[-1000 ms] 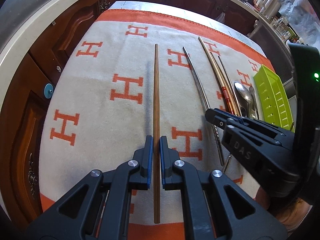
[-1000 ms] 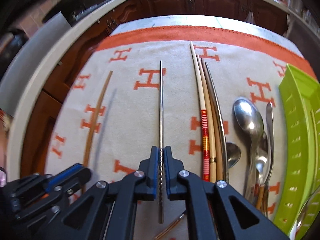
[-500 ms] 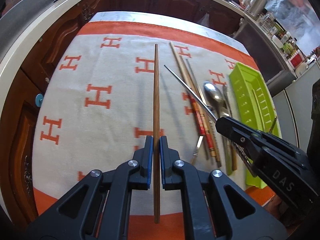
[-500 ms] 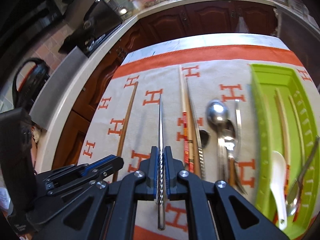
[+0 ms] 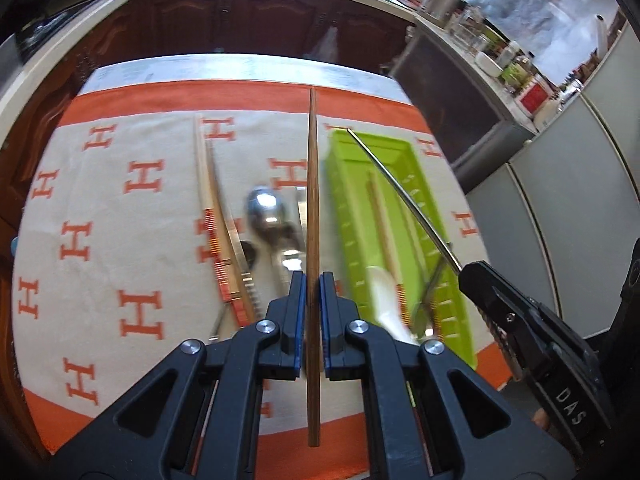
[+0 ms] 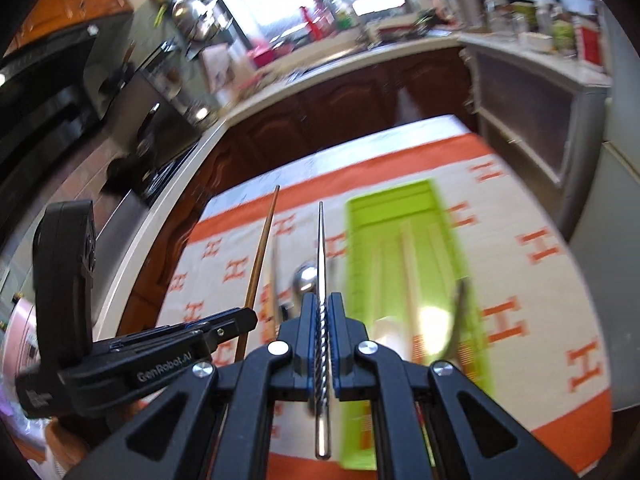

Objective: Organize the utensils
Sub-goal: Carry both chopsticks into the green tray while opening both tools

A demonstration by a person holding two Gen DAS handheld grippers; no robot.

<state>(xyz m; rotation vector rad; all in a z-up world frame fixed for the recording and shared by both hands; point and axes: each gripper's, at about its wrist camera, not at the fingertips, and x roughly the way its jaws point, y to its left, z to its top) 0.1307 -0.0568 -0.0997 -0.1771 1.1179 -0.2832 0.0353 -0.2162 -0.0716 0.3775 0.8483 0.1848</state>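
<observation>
Wooden chopstick point(image 5: 312, 216) clamped between the blue pads of the left claw point(image 5: 312, 312), pointing toward the far edge of the worktop, lifted clear of the cloth point(image 5: 120, 208). Metal chopstick point(image 6: 321, 276) with a twisted grip pinched likewise in the right claw point(image 6: 321, 340), jaws clenched tight on it, tip aimed at the far edge too. Seen from the left wrist: right claw point(image 5: 466, 274) low at the right, its metal chopstick point(image 5: 400, 192) slanting across above the green tray point(image 5: 460, 300). Seen from the right wrist: left claw point(image 6: 250, 320) at the lower left, its wooden chopstick point(image 6: 262, 252) rising beside the metal one, the two close but apart. Cream cloth with orange letters and an orange border spread over the worktop. Green tray point(image 6: 358, 248) lying lengthwise near the right edge of the cloth, holding a white spoon point(image 5: 386, 296), a pale chopstick point(image 5: 382, 224) and other blurred pieces hard to make out. Left of the tray, flat on the cloth: a steel spoon point(image 5: 266, 210) and a bundle of chopsticks point(image 5: 218, 208), one with a red-striped band, plus a few smaller pieces too blurred to name. Dark wooden cabinets point(image 5: 240, 20) beyond the far edge.
</observation>
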